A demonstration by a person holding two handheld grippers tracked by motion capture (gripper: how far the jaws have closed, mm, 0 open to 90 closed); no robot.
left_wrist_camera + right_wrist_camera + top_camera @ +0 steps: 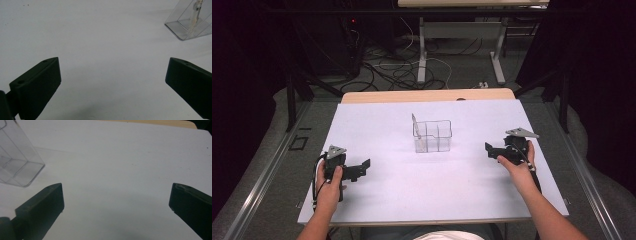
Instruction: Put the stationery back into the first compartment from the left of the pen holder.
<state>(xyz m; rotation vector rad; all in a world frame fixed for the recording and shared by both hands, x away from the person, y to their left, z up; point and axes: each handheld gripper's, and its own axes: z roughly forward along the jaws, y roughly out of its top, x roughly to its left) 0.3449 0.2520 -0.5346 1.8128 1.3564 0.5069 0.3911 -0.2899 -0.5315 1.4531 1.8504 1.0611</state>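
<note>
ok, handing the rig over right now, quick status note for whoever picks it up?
Left gripper: open, holding nothing, low over the white mat at its near-left.
Right gripper: open, holding nothing, at the mat's right side, pointing toward the centre.
Clear divided box: upright at mid-mat, between the two grippers, touched by neither. A thin utensil stands in its left compartment, leaning out over the rim.
Done: nothing visibly handled so far.
Left: reach in and grasp; the box and utensil are the nearest things.
</note>
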